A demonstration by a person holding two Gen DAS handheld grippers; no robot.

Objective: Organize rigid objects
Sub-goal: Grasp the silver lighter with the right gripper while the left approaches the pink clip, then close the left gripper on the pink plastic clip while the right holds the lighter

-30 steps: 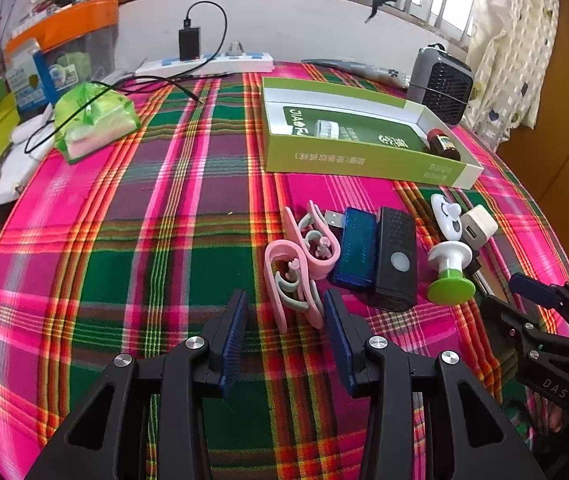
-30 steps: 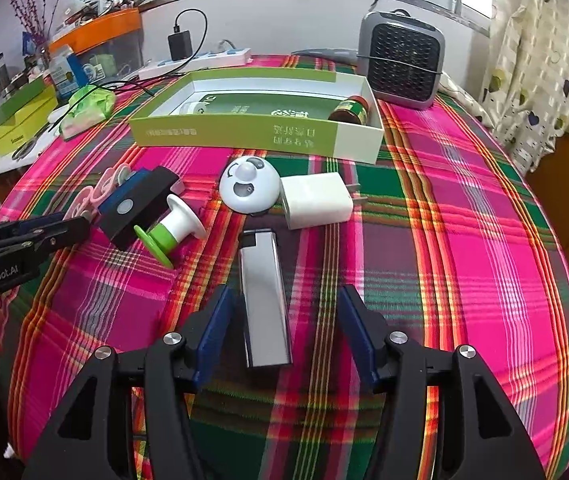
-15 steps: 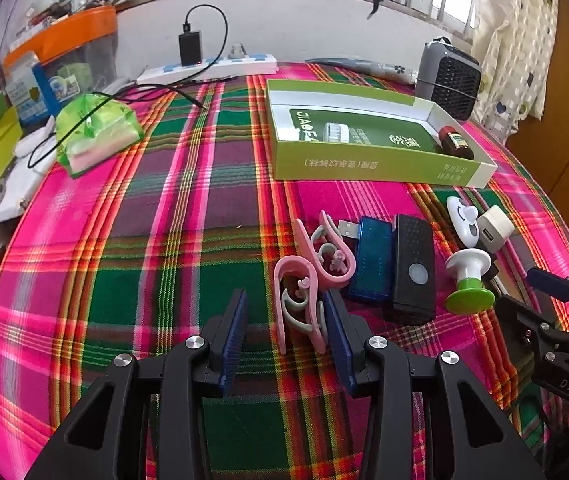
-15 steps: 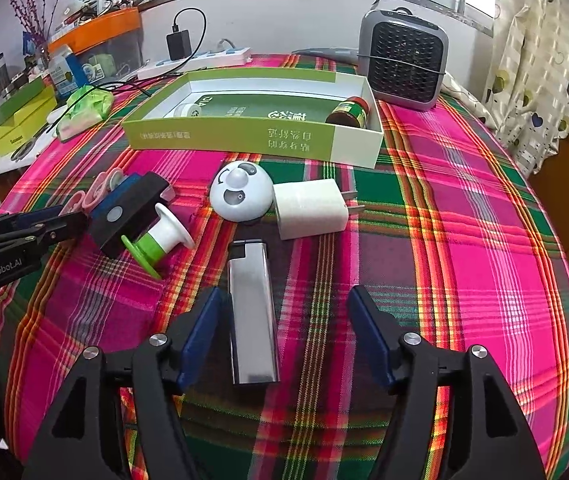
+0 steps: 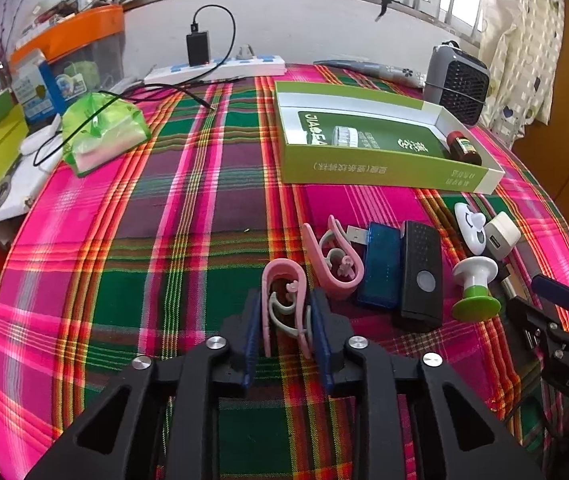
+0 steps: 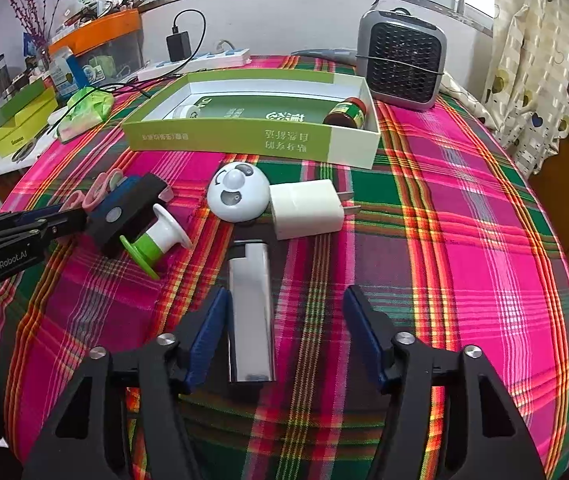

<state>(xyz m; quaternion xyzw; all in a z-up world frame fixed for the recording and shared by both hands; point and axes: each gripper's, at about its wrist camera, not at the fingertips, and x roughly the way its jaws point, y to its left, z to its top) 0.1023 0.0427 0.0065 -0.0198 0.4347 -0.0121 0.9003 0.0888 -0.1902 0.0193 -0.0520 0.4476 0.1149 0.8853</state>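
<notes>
The left hand-held gripper (image 5: 286, 330) is clenched on a pink clip (image 5: 284, 304), a grasp only the left wrist view shows; from the right it is hidden behind a black remote (image 6: 124, 212). The right hand-held gripper (image 6: 286, 334) is spread wide, a silver lighter (image 6: 251, 312) lying between its fingers (close to the left one) near the surface's front edge. Farther in lie a second pink clip (image 5: 334, 258), a blue stick (image 5: 380, 266), a green-and-white spool (image 6: 152, 242), a white dome (image 6: 237, 192) and a white charger (image 6: 306, 209). Toward the far edge sits a green box (image 6: 244, 138) holding a small jar (image 6: 346, 114).
</notes>
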